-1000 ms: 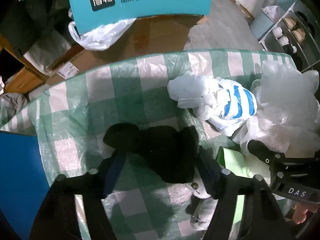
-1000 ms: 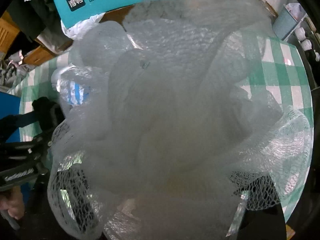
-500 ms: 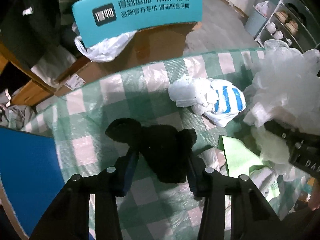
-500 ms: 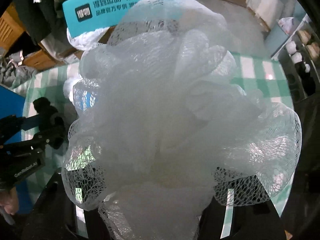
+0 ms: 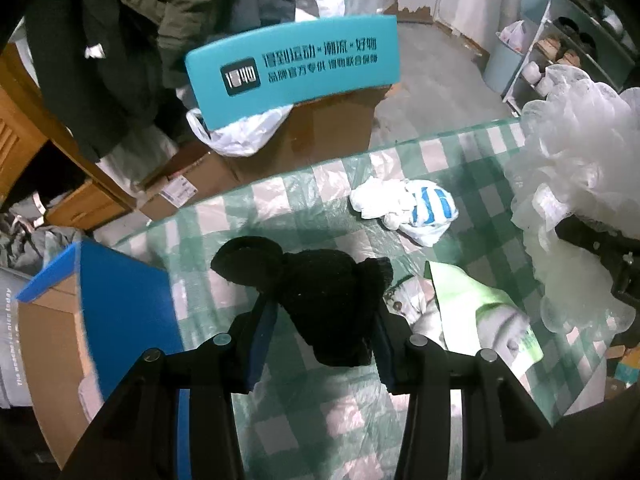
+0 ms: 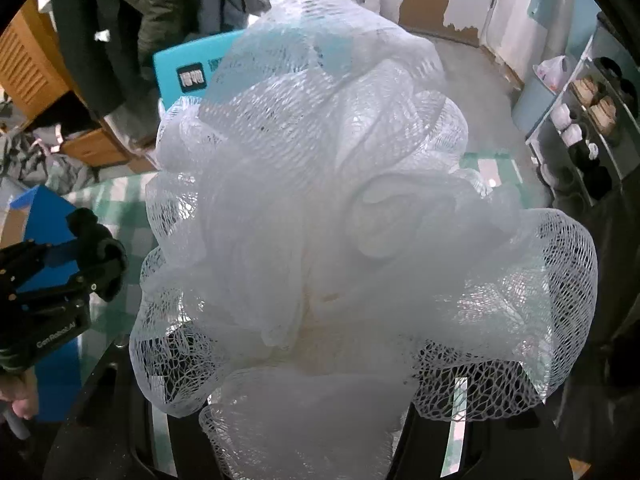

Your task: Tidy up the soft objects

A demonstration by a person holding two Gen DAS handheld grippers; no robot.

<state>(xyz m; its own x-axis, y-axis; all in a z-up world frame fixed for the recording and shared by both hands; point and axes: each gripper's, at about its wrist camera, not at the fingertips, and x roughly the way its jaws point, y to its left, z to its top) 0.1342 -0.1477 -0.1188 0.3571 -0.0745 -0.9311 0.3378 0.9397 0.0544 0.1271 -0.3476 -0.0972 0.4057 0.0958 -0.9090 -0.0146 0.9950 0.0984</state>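
My left gripper (image 5: 320, 312) is shut on a black knit hat (image 5: 316, 288) and holds it above the green checked tablecloth (image 5: 288, 204). My right gripper (image 6: 304, 420) is shut on a white mesh bath pouf (image 6: 340, 220), which fills the right wrist view and hides the fingers. The pouf also shows at the right in the left wrist view (image 5: 576, 176). A white and blue striped cloth (image 5: 412, 208) lies on the table beyond the hat. A light green sock (image 5: 480, 308) lies to the right of the hat.
An open blue cardboard box (image 5: 100, 304) stands at the table's left edge. A teal chair back (image 5: 296, 68) and brown cartons (image 5: 304, 140) stand behind the table. A shoe rack (image 5: 576, 48) is at the far right.
Both grippers have risen from the table with their loads. The hat now hangs clear above the cloth, and the box at the left has come into view.
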